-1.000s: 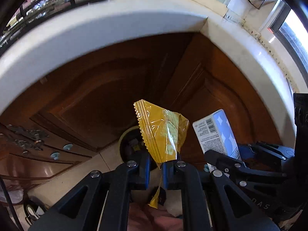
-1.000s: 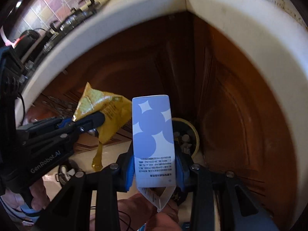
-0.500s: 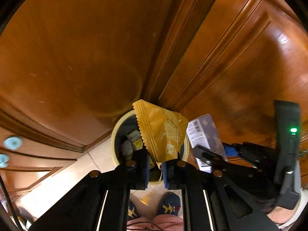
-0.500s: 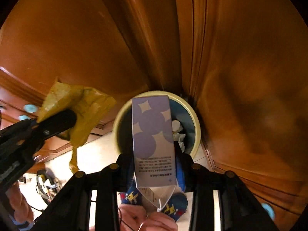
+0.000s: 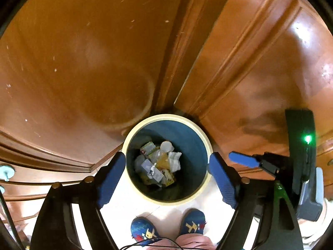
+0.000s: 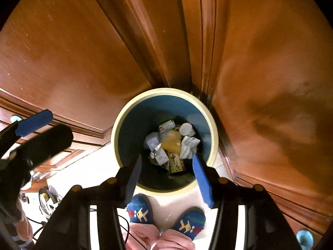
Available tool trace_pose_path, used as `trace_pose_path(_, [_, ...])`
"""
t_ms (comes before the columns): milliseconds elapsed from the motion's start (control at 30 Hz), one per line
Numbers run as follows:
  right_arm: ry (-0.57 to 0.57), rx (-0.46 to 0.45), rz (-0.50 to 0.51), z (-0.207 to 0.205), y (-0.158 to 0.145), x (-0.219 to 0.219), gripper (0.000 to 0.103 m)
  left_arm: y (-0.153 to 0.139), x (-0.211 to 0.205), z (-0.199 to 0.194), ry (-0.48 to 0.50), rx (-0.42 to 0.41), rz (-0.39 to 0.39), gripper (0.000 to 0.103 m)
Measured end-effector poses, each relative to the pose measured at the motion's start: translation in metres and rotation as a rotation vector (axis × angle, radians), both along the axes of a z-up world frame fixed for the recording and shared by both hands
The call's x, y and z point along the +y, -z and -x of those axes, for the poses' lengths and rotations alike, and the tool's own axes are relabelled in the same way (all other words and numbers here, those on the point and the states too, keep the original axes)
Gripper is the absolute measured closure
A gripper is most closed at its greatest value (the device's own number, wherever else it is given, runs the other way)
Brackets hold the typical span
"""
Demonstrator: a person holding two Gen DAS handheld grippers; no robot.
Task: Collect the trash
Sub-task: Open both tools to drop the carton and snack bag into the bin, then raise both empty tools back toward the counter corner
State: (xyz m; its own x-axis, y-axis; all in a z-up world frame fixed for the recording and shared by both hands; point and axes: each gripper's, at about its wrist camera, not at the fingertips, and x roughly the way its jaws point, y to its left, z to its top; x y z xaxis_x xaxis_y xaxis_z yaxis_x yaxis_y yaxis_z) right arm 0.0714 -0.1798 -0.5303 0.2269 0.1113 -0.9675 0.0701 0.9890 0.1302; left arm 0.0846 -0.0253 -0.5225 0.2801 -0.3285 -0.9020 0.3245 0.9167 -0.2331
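Observation:
A round trash bin point(image 5: 166, 117) with a cream rim and dark blue inside stands on the floor in the corner of wooden cabinets; it also shows in the right wrist view point(image 6: 164, 90). Inside lies a pile of trash point(image 5: 158, 164), with a yellow wrapper point(image 6: 171, 142) and a pale carton point(image 6: 161, 156) among crumpled papers. My left gripper point(image 5: 167, 177) is open and empty, held above the bin mouth. My right gripper point(image 6: 167, 176) is open and empty, also above the bin. The right gripper's blue fingertip point(image 5: 243, 159) shows in the left wrist view.
Brown wooden cabinet doors point(image 5: 83, 62) rise close behind the bin on both sides point(image 6: 270, 83). The person's feet in blue slippers point(image 5: 191, 223) stand on the pale floor just in front of the bin. The left gripper point(image 6: 34, 123) shows at the left.
Both grippers opened over the bin. The yellow wrapper left the left gripper and the blue-and-white carton left the right one; both now lie in the bin.

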Motion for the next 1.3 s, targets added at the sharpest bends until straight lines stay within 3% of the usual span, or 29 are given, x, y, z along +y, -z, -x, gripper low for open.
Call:
trace_pose_path(167, [0.004,-0.002,0.012,0.005,-0.02,-0.003,0.051,-0.022,0.008,0.009,0.014,-0.015,-0.008,0.02])
trace_pose_path(300, [0.0,0.021,0.026,0.012,-0.053,-0.002,0.051,-0.061,0.014,0.019,0.017,-0.027,-0.015,0.02])
trace_pose_path(367, [-0.007,0.022,0.027,0.015,-0.067,-0.001,0.051,-0.086,0.015,0.025,0.011,-0.034,-0.011,0.02])
trace_pose_path(600, [-0.074,-0.002,0.007,0.026,-0.172,0.018,0.051,-0.201,0.027,0.045,-0.029,-0.109,0.023,0.02])
trace_pose_path(767, [-0.163,-0.106,0.019,0.029,-0.262,0.032,0.051,-0.294,0.041,0.056,-0.052,-0.206,0.06,0.02])
trace_pose_path(967, [-0.194,-0.242,0.032,0.02,-0.351,0.036,0.051,-0.384,0.049,0.047,-0.1,-0.251,0.002,0.02])
trace_pose_path(1300, [-0.23,-0.433,0.048,0.004,-0.444,0.03,0.051,-0.467,0.07,0.0,-0.257,-0.261,-0.022,0.02])
